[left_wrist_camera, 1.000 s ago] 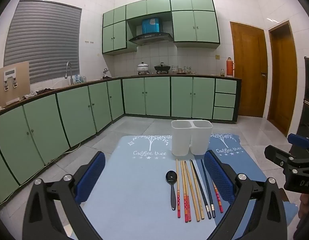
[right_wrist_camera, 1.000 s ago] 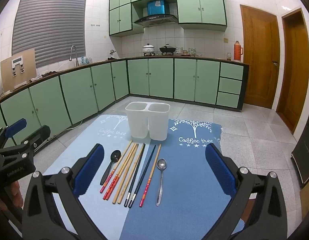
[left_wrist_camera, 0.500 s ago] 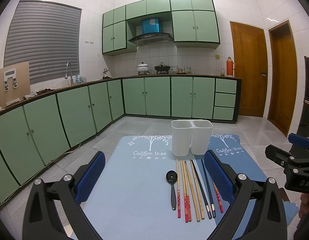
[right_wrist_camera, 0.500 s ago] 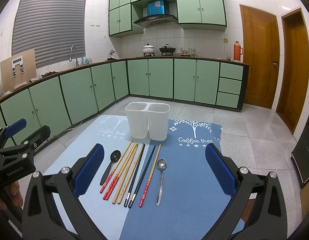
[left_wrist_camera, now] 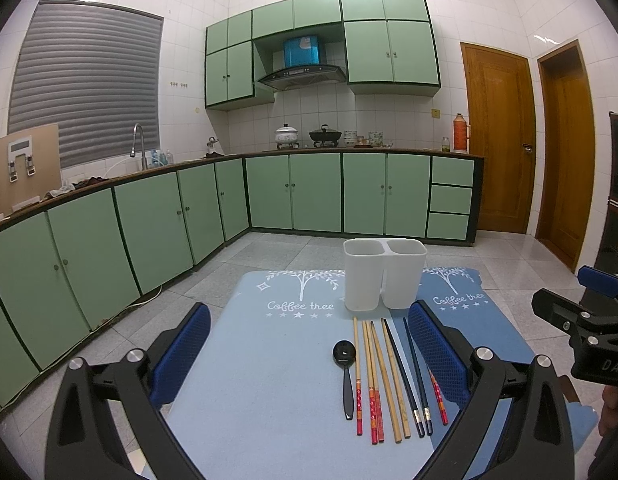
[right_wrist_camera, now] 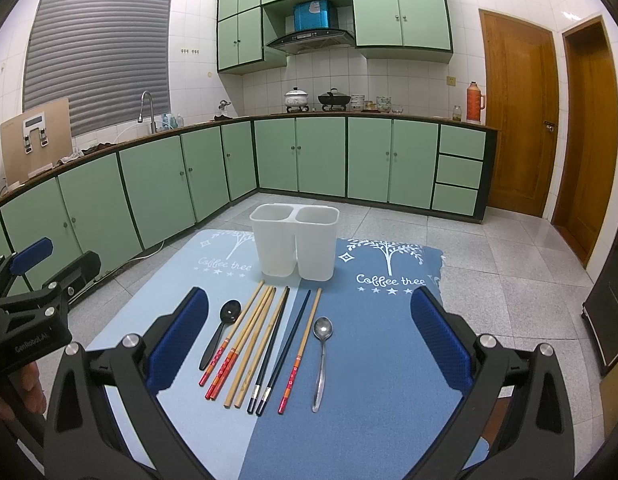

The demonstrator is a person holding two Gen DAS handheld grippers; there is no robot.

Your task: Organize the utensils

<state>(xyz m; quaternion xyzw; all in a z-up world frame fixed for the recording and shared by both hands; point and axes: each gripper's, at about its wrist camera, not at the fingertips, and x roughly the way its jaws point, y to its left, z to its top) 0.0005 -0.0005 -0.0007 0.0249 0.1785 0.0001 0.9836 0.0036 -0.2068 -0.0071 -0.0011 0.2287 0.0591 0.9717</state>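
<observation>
A white two-compartment holder (right_wrist_camera: pixel 295 246) (left_wrist_camera: pixel 383 274) stands empty at the far end of the blue mats. In front of it lie a black spoon (right_wrist_camera: pixel 221 330) (left_wrist_camera: pixel 345 376), several chopsticks (right_wrist_camera: pixel 257 344) (left_wrist_camera: pixel 389 376) side by side, and a steel spoon (right_wrist_camera: pixel 321 356). My right gripper (right_wrist_camera: pixel 309 320) hovers open above the utensils, touching none. My left gripper (left_wrist_camera: pixel 309 344) is open too, held to the left of the chopsticks, its right finger hiding part of a red-tipped chopstick. Each gripper shows at the edge of the other's view, the left one (right_wrist_camera: pixel 33 316) and the right one (left_wrist_camera: pixel 585 332).
The light blue mat (right_wrist_camera: pixel 149 320) and dark blue mat (right_wrist_camera: pixel 381 360) lie on a grey tiled floor (right_wrist_camera: pixel 509 264). Green cabinets (right_wrist_camera: pixel 157 184) run along the left and back. Two wooden doors (right_wrist_camera: pixel 517 116) stand at the right; a dark cabinet (right_wrist_camera: pixel 613 304) is at the far right.
</observation>
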